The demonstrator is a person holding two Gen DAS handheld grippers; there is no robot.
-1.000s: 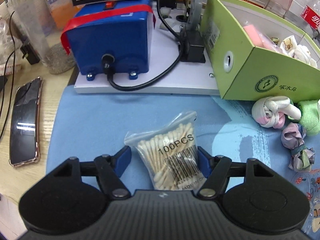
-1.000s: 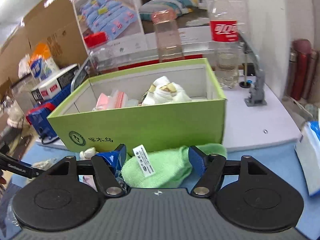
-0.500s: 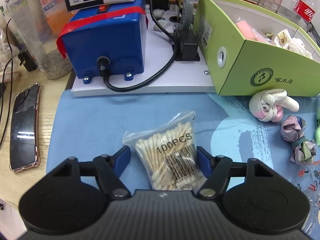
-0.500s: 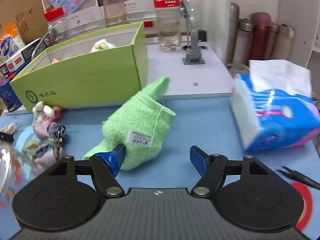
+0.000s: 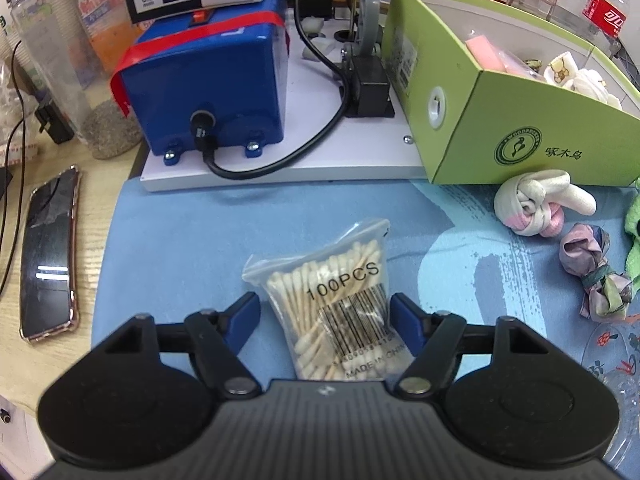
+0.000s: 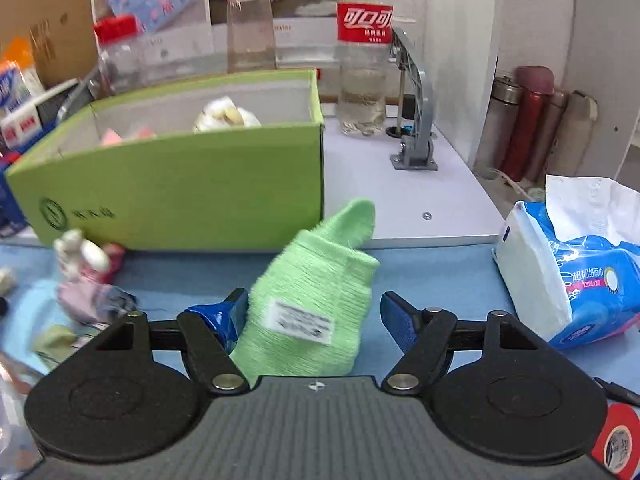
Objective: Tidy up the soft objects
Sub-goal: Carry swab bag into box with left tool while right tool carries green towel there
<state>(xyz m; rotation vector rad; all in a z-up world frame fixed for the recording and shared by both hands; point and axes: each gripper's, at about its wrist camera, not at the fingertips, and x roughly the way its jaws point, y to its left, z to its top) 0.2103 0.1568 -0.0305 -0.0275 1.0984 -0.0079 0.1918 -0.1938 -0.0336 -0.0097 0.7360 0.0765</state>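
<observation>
Your right gripper (image 6: pixel 314 320) has its fingers apart around the green cloth (image 6: pixel 308 304): the left pad touches the fabric, the right pad stands clear of it. If you close from here you may catch only one fold, and the rest could slip out on the lift or drag against the near wall of the green box (image 6: pixel 180 196) just beyond. The cloth's far tip lies at the box's right corner and could snag there.

Your left gripper (image 5: pixel 325 318) is also spread, straddling the swab bag (image 5: pixel 332 300) on the blue mat (image 5: pixel 180 248); neither pad presses it. The slick plastic could squirt forward when squeezed, so a grip low on the bag looks safer.

Near the box's front wall lie a knotted white-and-pink roll (image 5: pixel 536 208) and a floral scrunchie (image 5: pixel 596 276), both in the path between the two grippers. On the right sits a tissue pack (image 6: pixel 568 276); on the left, a phone (image 5: pixel 48 256) beside the mat. The blue machine (image 5: pixel 208 84) and its cable (image 5: pixel 280 160) stand left of the box, so a wide swing with the bag could catch the cable.
</observation>
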